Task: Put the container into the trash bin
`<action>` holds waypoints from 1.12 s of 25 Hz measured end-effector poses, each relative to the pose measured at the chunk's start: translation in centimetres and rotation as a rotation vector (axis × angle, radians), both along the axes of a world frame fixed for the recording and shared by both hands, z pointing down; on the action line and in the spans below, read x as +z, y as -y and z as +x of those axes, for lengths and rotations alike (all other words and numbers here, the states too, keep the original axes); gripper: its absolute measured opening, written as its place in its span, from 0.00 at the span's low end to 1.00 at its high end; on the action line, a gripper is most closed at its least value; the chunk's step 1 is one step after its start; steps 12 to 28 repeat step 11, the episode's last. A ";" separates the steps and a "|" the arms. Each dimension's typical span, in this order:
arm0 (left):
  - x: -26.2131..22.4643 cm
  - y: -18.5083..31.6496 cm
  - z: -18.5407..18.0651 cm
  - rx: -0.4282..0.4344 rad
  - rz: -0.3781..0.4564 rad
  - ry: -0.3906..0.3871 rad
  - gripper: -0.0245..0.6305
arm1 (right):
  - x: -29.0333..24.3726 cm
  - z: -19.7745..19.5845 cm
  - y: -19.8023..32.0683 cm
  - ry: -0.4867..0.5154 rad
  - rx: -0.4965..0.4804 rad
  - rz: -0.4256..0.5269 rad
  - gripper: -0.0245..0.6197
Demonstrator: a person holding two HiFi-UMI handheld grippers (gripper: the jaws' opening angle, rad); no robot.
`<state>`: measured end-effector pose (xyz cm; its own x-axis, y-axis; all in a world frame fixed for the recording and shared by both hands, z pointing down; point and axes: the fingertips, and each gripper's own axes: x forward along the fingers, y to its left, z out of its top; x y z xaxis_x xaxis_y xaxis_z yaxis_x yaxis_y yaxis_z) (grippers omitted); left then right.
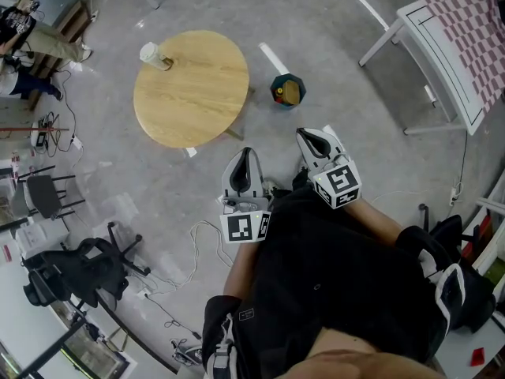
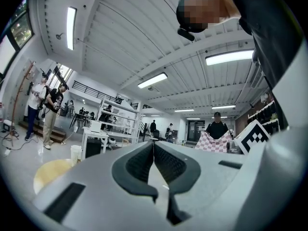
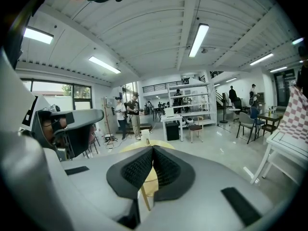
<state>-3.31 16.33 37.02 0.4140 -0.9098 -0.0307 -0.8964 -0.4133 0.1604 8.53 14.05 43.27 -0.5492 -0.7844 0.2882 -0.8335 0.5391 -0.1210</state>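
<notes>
- The white table [image 1: 432,50] stands at the far right of the scene, on the grey floor. A red and white checkered cloth [image 1: 481,22] lies over its right part.
- The round wooden table [image 1: 197,105] stands at the far left, well apart from the white table.
- A black office chair [image 1: 75,268] is at the near left, with cables on the floor around it.
- The trash bin [image 1: 287,90] is dark and stands on the floor just beside the right edge of the round table. Something yellow shows inside it.
- The left gripper [image 1: 246,153] is held near the person's body and points toward the round table. Its jaws are pressed together at the tips and nothing is between them.
- The right gripper [image 1: 310,136] is beside the left one, a little farther, and points toward the trash bin side. Its jaws are also together and hold nothing.
- The container [image 1: 152,55], a pale cup-like one, is on the round table near its far left edge. It is well apart from both grippers and from the trash bin. In the left gripper view it looks upright.
</notes>
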 end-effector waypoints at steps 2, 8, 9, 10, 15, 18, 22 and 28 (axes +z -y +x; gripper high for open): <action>-0.1 0.1 -0.2 -0.001 0.004 0.004 0.05 | -0.1 -0.2 0.1 0.001 0.007 0.002 0.08; -0.5 0.2 -0.6 0.002 0.009 0.011 0.05 | -0.4 -0.6 0.4 0.006 0.006 0.011 0.08; -0.5 0.2 -0.6 0.002 0.010 0.011 0.05 | -0.4 -0.7 0.4 0.006 0.007 0.013 0.08; -0.5 0.2 -0.7 0.002 0.011 0.011 0.05 | -0.5 -0.7 0.4 0.005 0.008 0.015 0.08; -0.5 0.1 -0.7 0.003 0.011 0.012 0.05 | -0.5 -0.7 0.4 0.004 0.009 0.017 0.08; -0.5 0.1 -0.7 0.003 0.011 0.012 0.05 | -0.5 -0.7 0.4 0.004 0.009 0.017 0.08; -0.5 0.1 -0.7 0.003 0.011 0.012 0.05 | -0.5 -0.7 0.4 0.004 0.009 0.017 0.08; -0.5 0.1 -0.7 0.003 0.011 0.012 0.05 | -0.5 -0.7 0.4 0.004 0.009 0.017 0.08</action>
